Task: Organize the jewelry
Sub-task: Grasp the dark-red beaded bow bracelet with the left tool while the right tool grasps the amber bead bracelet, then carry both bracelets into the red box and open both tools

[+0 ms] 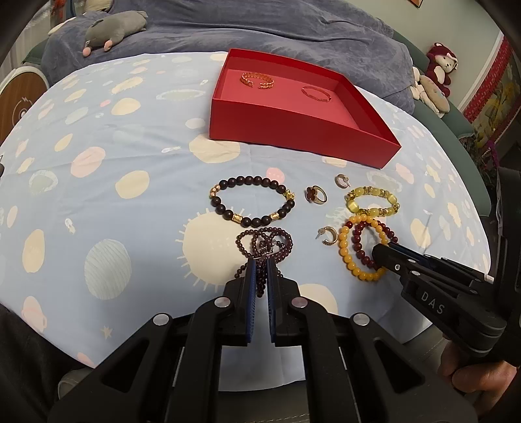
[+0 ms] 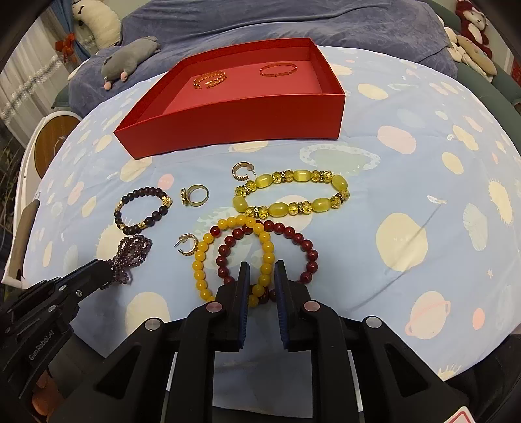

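Note:
A red box holds two gold bangles. On the cloth lie a dark bead bracelet, a ring, two hoop earrings, a yellow-green bracelet, an orange bead bracelet and a dark red bracelet. My left gripper is shut on a purple bead strand. My right gripper is partly open around the overlapping orange and red bracelets.
The table wears a light blue planet-print cloth. Behind it lies a blue blanket with a grey plush toy. More plush toys sit at the far right.

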